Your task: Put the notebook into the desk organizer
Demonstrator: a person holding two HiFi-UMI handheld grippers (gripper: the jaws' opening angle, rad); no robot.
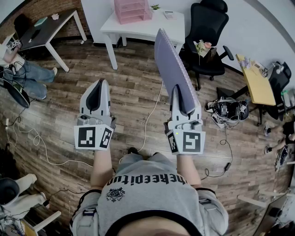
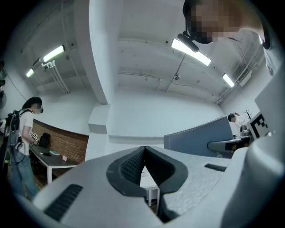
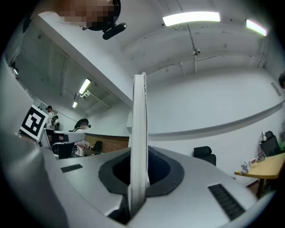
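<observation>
Grippers in both hands point forward above the wooden floor [image 1: 133, 92]. The left gripper [image 1: 98, 87] has its jaws closed together, and nothing is between them. The right gripper [image 1: 180, 94] holds the notebook [image 1: 168, 64] by its lower edge; its jaws stand narrow and press on both sides of the pages. The notebook stands on its edge, rises out of the jaws and leans a little to the left. Its grey-purple cover faces the left gripper, and a spiral binding runs along one edge. A white cable [image 1: 152, 115] lies on the floor under the grippers. Farther away stands a white table [image 1: 143, 28], and the pink desk organizer [image 1: 132, 10] is on it, well apart from the notebook. A black office chair [image 1: 207, 23] stands just to the right of this table. At the far left a person in jeans [image 1: 23, 73] sits near a dark table [image 1: 46, 27].
</observation>
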